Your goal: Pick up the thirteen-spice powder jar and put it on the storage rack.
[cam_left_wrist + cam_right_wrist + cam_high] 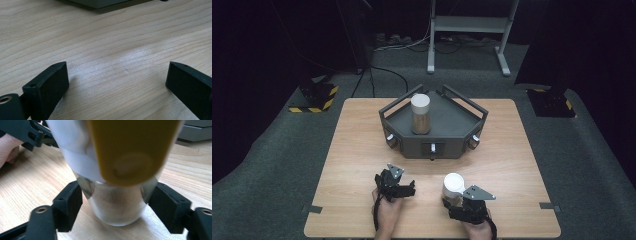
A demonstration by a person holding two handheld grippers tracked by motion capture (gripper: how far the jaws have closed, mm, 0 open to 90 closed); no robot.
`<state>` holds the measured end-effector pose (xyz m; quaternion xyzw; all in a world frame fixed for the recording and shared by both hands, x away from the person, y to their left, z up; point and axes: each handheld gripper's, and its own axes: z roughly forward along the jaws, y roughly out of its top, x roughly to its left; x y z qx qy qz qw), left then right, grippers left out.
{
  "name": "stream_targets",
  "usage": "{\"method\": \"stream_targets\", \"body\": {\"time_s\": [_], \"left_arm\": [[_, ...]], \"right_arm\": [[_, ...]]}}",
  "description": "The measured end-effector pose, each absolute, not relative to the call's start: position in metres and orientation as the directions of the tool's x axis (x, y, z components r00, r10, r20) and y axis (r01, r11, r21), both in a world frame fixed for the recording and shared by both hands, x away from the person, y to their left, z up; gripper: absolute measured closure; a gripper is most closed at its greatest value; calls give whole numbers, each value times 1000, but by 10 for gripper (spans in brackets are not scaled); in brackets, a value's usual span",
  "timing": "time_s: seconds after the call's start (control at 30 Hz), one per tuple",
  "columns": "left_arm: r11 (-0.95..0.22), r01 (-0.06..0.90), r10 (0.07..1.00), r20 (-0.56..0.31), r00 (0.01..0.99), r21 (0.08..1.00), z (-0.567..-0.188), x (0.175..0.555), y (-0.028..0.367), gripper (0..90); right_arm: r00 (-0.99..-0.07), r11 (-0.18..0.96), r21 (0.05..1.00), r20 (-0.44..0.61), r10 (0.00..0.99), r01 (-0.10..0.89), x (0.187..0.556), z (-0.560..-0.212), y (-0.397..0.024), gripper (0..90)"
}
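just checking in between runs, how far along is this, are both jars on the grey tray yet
Done: one white-lidded jar stands on the grey tray. In hand: the right gripper grips the second jar, which stands on the table. Left: probably moving it to the tray. The left gripper is open and empty.

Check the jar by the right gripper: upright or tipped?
Upright. The jar stands on the table with its white lid on top; its base sits flat between the right gripper jaws.

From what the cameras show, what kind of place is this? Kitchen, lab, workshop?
Most likely a lab or recording studio for manipulation data, not a kitchen. A lone wooden table stands on grey carpet against black surroundings, with hazard-striped stand bases at the sides, loose cables behind, and a purpose-built grey tray holding a jar.
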<state>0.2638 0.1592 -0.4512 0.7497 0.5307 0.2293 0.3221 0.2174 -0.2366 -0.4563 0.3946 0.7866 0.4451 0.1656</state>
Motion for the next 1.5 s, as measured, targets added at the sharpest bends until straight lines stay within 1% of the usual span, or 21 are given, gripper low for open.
{"method": "stream_targets", "body": {"time_s": [0.1, 0.33, 0.47, 0.97, 1.37, 1.5], "left_arm": [[-229, 648, 943, 1, 331, 726, -451, 264, 159, 45], [-228, 648, 944, 1, 331, 726, -451, 264, 159, 45], [-228, 649, 944, 1, 331, 726, -451, 264, 159, 45], [-227, 649, 944, 0, 330, 726, -451, 264, 159, 44], [-227, 649, 944, 0, 330, 726, -451, 264, 159, 44], [-227, 649, 944, 0, 330, 726, -451, 264, 159, 44]], "right_arm": [[-632, 291, 831, 91, 769, 474, 217, -457, -236, 291], [-648, 328, 830, 53, 760, 452, 222, -453, -231, 294], [-643, 327, 838, 37, 765, 436, 220, -454, -230, 307], [-642, 343, 842, 5, 767, 416, 217, -452, -226, 309], [-647, 333, 858, -1, 762, 391, 221, -435, -233, 309], [-645, 327, 859, 4, 765, 394, 227, -428, -235, 309]]}}
